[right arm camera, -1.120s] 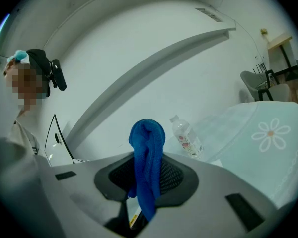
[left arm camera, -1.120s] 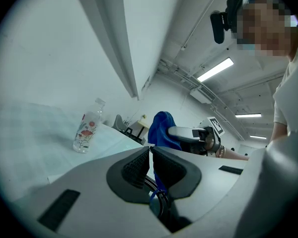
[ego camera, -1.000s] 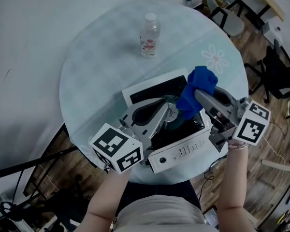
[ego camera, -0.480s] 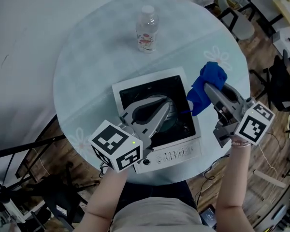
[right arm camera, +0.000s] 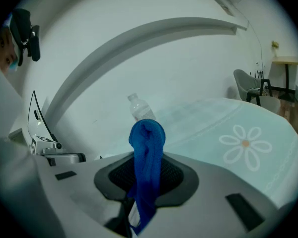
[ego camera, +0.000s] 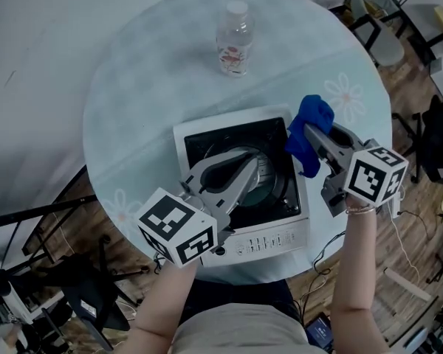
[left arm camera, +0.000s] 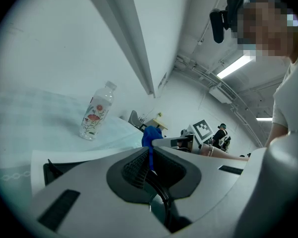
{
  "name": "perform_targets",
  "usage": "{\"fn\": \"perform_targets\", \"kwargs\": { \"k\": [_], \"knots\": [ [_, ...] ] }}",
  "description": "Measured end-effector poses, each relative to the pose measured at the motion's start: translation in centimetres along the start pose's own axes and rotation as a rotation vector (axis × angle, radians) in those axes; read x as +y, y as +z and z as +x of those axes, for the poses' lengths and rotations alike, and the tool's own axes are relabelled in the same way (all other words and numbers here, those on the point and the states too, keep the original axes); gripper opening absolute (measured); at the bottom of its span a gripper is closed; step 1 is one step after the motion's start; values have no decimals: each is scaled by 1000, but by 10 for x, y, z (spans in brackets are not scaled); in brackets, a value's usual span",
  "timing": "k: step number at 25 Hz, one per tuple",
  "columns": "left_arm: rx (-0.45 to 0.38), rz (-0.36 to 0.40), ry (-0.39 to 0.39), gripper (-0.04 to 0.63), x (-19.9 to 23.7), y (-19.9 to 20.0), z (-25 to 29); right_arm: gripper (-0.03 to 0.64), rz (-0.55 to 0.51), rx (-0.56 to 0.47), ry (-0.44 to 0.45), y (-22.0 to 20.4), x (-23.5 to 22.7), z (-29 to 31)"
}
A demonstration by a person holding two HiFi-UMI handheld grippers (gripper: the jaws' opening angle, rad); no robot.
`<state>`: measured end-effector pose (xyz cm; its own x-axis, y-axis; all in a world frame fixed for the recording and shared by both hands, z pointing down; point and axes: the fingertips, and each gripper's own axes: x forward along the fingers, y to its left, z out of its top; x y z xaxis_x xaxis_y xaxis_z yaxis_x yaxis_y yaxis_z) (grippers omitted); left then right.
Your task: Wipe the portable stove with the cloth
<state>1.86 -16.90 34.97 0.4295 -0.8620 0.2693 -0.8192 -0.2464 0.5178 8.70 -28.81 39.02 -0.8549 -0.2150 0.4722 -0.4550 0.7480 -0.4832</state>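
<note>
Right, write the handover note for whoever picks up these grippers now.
Left gripper: jaws shut, empty, lying over the middle of the stove; I cannot tell whether it presses down.
Right gripper: shut on the blue cloth, which is bunched at the stove's right rim.
The stove sits on the round table, on the person's side; a water bottle stands on the far side, apart from the stove.
Done: the cloth is gripped and brought to the stove. How much has been wiped cannot be told.
Left: drag the cloth across the black top and white rim, probably steadying the stove with the left gripper.
</note>
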Motion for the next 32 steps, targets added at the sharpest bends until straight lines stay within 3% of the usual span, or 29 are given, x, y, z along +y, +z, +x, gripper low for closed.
{"fn": "perform_targets", "kwargs": {
  "k": [14,19,32],
  "knots": [
    [11,-34,15,38,10,-6,-3,101,-46,136,-56,-12,-20,53],
    [21,-33,1,38,7,-10,-1,101,8,119,-64,-23,-17,47],
    [33,-31,-39,38,-8,-23,2,100,10,157,-98,-53,-7,18]
  ]
}}
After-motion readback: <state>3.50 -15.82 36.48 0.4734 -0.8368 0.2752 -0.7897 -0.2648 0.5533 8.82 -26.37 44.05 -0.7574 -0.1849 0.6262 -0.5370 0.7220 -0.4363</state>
